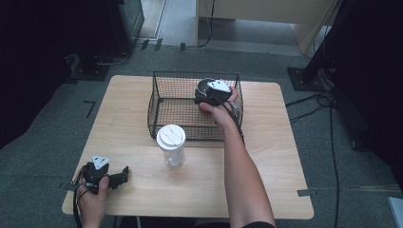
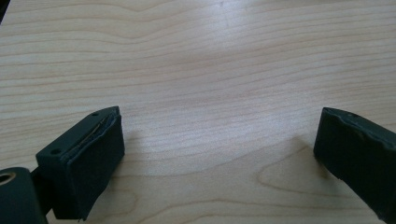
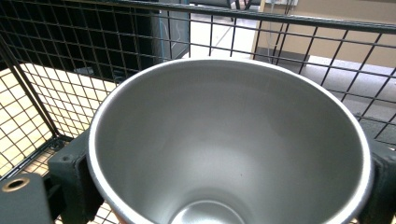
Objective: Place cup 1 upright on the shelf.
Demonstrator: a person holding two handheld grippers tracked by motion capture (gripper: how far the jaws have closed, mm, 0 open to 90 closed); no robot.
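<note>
Your right gripper (image 1: 207,98) pinches steel cup (image 3: 229,144) by its sides, mouth toward camera, inside wire basket (image 1: 159,97) for setting down. Left gripper (image 1: 124,174) spread, idle on table (image 1: 266,156), clear of lidded tumbler (image 1: 171,145).

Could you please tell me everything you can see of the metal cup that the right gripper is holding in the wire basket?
The metal cup is a tapered tumbler with a brushed, silvery inside that looks like steel, a thin bright rim and a small round bottom. It is empty and lidless. The right gripper clamps it between its two black jaws, mouth toward that gripper's camera, inside the black wire basket near its right wall. From above, a reddish outside shows under the hand.
</note>
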